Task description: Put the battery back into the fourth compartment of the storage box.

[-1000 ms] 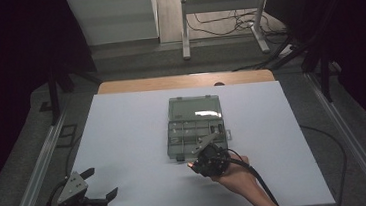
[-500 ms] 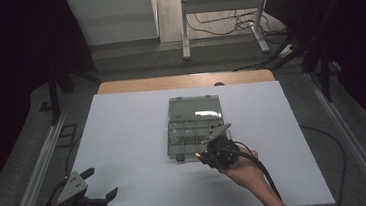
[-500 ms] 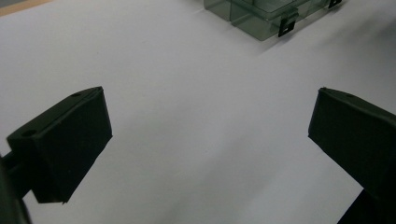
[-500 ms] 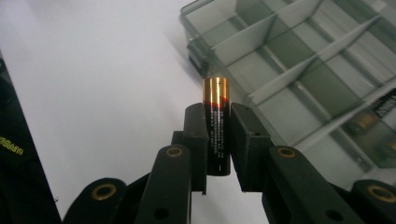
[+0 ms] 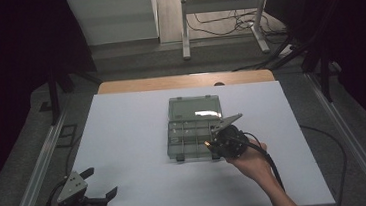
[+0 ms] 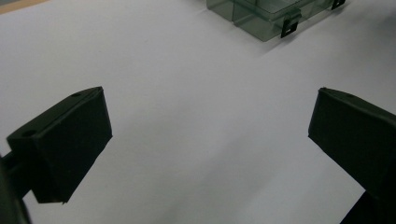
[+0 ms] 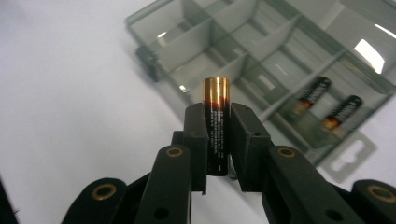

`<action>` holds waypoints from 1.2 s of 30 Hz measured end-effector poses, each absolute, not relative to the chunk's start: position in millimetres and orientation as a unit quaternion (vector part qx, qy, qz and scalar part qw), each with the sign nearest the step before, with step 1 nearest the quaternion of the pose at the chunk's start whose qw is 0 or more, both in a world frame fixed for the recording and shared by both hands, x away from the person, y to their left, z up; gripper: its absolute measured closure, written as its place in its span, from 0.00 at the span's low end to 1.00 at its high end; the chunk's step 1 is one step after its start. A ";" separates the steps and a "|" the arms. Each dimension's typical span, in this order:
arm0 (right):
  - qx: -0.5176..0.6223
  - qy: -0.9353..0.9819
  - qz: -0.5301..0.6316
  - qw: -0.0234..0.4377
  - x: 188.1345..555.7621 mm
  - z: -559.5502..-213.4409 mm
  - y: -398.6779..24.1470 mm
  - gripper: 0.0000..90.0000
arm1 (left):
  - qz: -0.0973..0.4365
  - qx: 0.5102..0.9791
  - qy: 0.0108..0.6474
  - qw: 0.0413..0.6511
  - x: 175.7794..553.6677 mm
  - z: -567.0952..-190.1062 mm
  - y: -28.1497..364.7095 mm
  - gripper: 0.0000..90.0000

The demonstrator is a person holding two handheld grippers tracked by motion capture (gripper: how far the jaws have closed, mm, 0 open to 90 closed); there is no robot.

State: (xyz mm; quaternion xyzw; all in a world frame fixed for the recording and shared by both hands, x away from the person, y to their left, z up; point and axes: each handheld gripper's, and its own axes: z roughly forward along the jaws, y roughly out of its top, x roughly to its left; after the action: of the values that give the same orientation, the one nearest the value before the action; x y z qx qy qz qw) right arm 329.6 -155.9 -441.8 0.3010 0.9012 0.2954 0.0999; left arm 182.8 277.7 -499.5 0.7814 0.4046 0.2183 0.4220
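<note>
Organizer box [image 7: 280, 70] holds two batteries [image 7: 327, 109] | right gripper [image 7: 218, 135] clamps battery [image 7: 216, 126] | left gripper [image 6: 205, 140] gapes.

Tabletop [image 5: 124, 138] white, tan wood strip at far edge. Organizer box [image 5: 193, 127] smoky translucent grey, black latches. Battery [image 7: 216, 126] black body, thin red band, copper-gold tip; two more in the box [image 7: 343, 112] same scheme. Right gripper [image 7: 217, 140] black, brass-coloured rivets. Left gripper [image 6: 210, 140] matte black.

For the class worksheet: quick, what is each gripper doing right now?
Left gripper: open, holding nothing.
Right gripper: closed on a battery.
</note>
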 end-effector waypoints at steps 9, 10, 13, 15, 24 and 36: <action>0.327 0.889 0.299 0.115 348.1 -436.4 -167.4 0.85 | 0.217 0.781 0.407 0.421 183.0 -499.6 277.3 0.00; 0.330 0.887 0.300 0.117 351.0 -435.6 -168.7 0.85 | 0.217 0.781 0.407 0.421 183.0 -499.6 277.4 0.00; 0.337 0.884 0.301 0.120 357.6 -434.4 -171.1 0.85 | 0.217 0.780 0.407 0.422 182.9 -499.6 277.7 0.00; 0.342 0.882 0.301 0.122 361.5 -433.8 -172.4 0.85 | 0.217 0.780 0.407 0.422 183.0 -499.7 277.7 0.00; 0.361 0.875 0.291 0.138 377.6 -435.8 -176.4 0.85 | 0.216 0.779 0.408 0.424 183.0 -499.7 278.1 0.00; 0.383 0.869 0.273 0.150 399.2 -445.3 -172.9 0.85 | 0.216 0.779 0.408 0.425 183.2 -499.7 278.7 0.00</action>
State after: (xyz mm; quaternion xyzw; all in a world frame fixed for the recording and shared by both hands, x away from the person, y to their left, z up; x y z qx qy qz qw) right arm 399.2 -172.9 -445.3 0.3834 0.8695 0.2731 0.1499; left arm 183.2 278.7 -499.7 0.7786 0.4078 0.2160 0.4252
